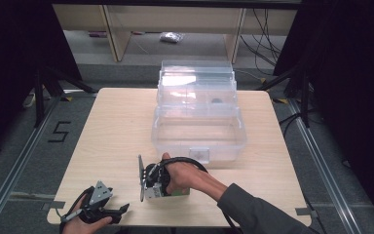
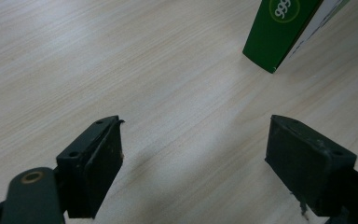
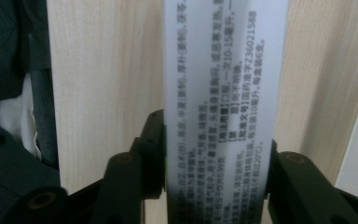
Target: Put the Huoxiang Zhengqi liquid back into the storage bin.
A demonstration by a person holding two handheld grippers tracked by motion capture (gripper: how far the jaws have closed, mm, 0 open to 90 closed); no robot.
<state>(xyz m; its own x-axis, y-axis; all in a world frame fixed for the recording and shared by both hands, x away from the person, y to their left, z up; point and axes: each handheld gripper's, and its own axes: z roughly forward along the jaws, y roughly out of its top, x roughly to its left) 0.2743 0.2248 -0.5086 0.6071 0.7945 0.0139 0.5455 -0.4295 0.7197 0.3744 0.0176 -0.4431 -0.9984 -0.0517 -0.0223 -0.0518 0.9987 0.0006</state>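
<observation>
A small carton, green on one face point(image 2: 279, 28) and white with black print on another point(image 3: 219, 70), stands at the table's front middle point(image 1: 181, 193). My right gripper point(image 3: 216, 135) is shut on it, one black jaw pressing each side of the printed face. In the high view the right gripper point(image 1: 168, 191) points down at the table with a hand wrapped over it. My left gripper point(image 1: 124, 208) rests low at the front left corner. Its jaws point(image 2: 193, 135) stand wide open over bare wood, with the carton a short way beyond them.
A large clear plastic storage box point(image 1: 199, 131) with its lid swung back stands on the far half of the wooden table point(image 1: 117, 122). Dark cloth and a cable point(image 3: 9, 93) hang past the table's edge. Black curtains and stand legs flank the table.
</observation>
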